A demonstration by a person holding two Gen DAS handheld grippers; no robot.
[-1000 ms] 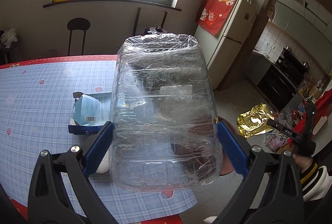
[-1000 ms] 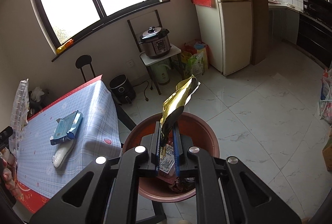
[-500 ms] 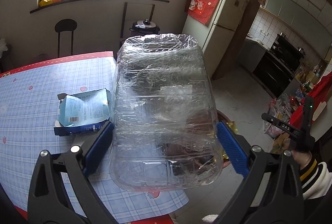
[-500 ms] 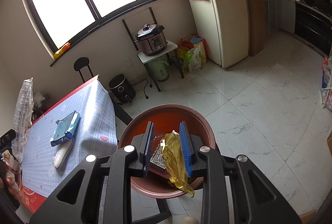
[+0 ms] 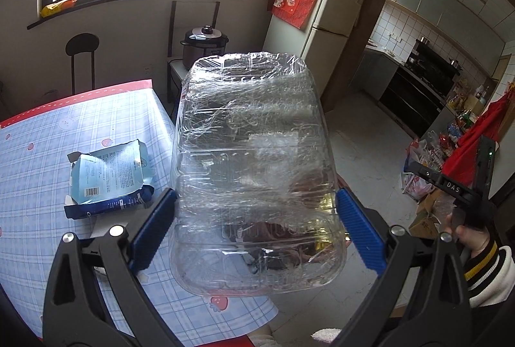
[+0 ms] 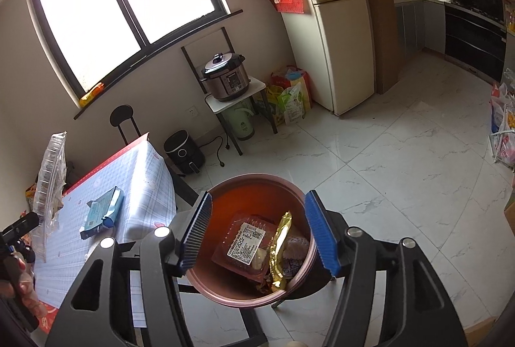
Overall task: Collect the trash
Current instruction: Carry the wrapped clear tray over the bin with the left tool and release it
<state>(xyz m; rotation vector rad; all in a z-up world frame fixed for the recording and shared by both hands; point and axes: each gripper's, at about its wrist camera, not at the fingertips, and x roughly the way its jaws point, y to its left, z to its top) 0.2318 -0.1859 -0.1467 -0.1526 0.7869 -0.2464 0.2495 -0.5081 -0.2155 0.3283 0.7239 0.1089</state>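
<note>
The left gripper (image 5: pixel 256 220) is clamped on a clear plastic container (image 5: pixel 254 173) wrapped in cling film, its blue pads pressed against both sides, holding it up above the edge of the desk (image 5: pixel 42 134) with its checked blue cloth. On that desk, just left of the container, lies a torn blue carton (image 5: pixel 107 173). Over by the desk's corner the right gripper (image 6: pixel 257 229) hangs above a reddish-brown bin (image 6: pixel 254 247) standing on the tiled floor; its jaws are opening, wide apart, with nothing between the pads. Down in the bin lies a crumpled gold wrapper (image 6: pixel 279 253), leaning against a clear labelled tray (image 6: pixel 246 242) and other scraps. From the right wrist view the container (image 6: pixel 50 173) shows edge-on at far left, above the desk (image 6: pixel 141 186).
</note>
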